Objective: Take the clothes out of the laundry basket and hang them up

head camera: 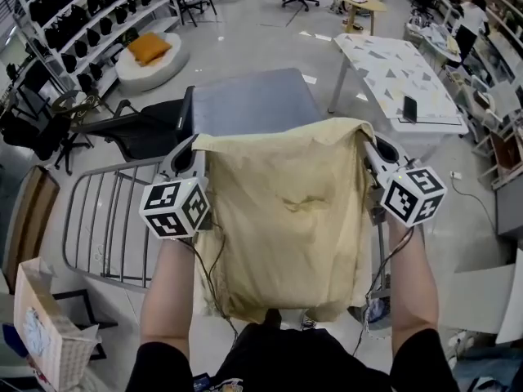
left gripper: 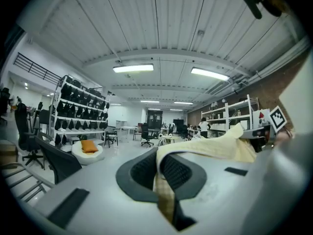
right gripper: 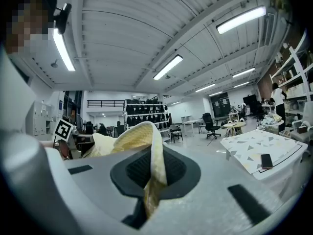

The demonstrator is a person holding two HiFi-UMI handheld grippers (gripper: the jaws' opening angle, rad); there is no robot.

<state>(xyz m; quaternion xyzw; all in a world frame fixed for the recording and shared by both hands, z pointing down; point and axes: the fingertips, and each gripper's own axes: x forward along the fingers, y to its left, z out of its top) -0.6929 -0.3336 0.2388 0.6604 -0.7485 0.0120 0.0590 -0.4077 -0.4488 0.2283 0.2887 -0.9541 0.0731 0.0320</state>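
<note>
**A:** Cloth (head camera: 286, 219) first: who has it?

**B:** Both do. The left gripper (head camera: 194, 152) is clamped on one top corner and the right gripper (head camera: 373, 149) on the other. Each gripper view shows a yellow fold pinched between jaws that are closed together. The cloth hangs spread between the two, in front of the person.

**A:** Which step is that?

**B:** I'd say the carry. The cloth is out of the basket and opened wide, but not yet hung. The grey rack (head camera: 106, 219) sits lower left, apart from the cloth.

**A:** And the next move?

**B:** Probably bring the top edge over a rack bar with both corners pinched and the edge taut. Then lower it so it drapes evenly on both sides, and only then let go.
</note>
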